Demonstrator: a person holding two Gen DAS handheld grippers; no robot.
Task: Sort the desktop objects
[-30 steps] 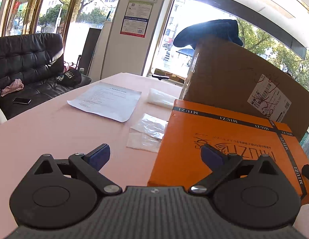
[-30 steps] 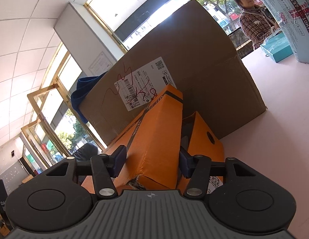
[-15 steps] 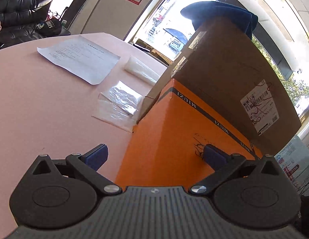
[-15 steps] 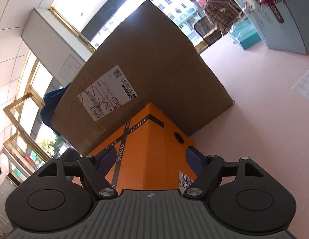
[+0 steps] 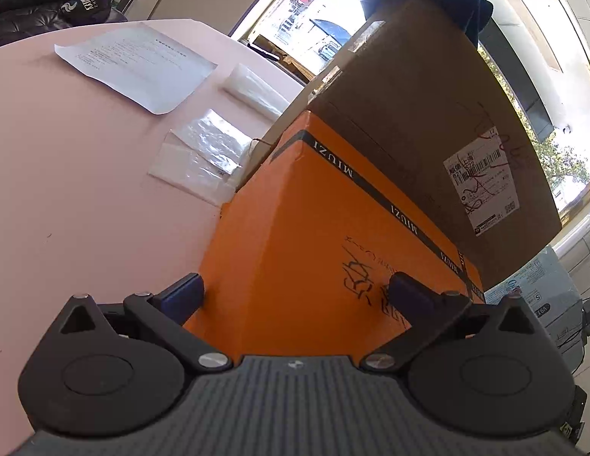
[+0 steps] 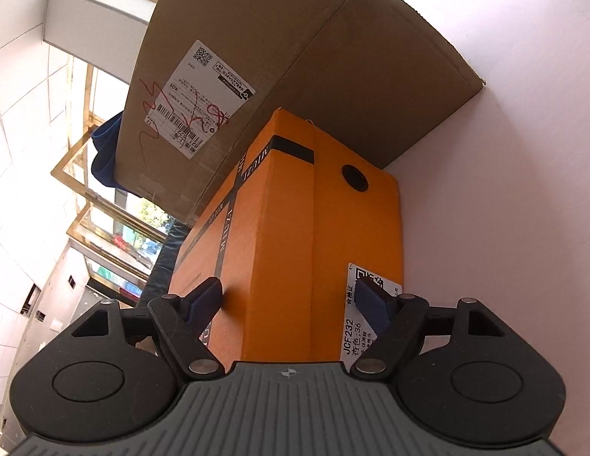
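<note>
- The orange shoebox (image 5: 317, 228) stands on the pink table (image 5: 67, 190), pushed up against the big brown carton (image 5: 420, 121) that rises behind it at twelve o'clock in both wrist views.
- The left gripper (image 5: 295, 296) is spread wide and straddles a near corner of the box. One blue pad lies on the side wall at nine o'clock and the other on the printed lid at three o'clock; whether they press on the cardboard I cannot tell.
- The right gripper (image 6: 289, 302) is likewise spread across the opposite end of the box. Its left pad sits by the lid's black band, its right pad over the white size label (image 6: 365, 315); real contact there is also unclear.
- By my judgement the box is thin card, stiff at folds and corners but apt to dent mid-panel, and probably light. Its matt surface should give the pads fair friction.
- The lid seems a separate sleeve, so squeezing it alone risks lifting it off the base.
- The safest hold, I think, is one gripper at each end, low on the walls near corners, lifted level and together.
- Clear plastic bags (image 5: 203, 152) and a printed sheet (image 5: 131, 64) lie at about ten o'clock in the left view, well apart from the box; they are limp and slippery.
</note>
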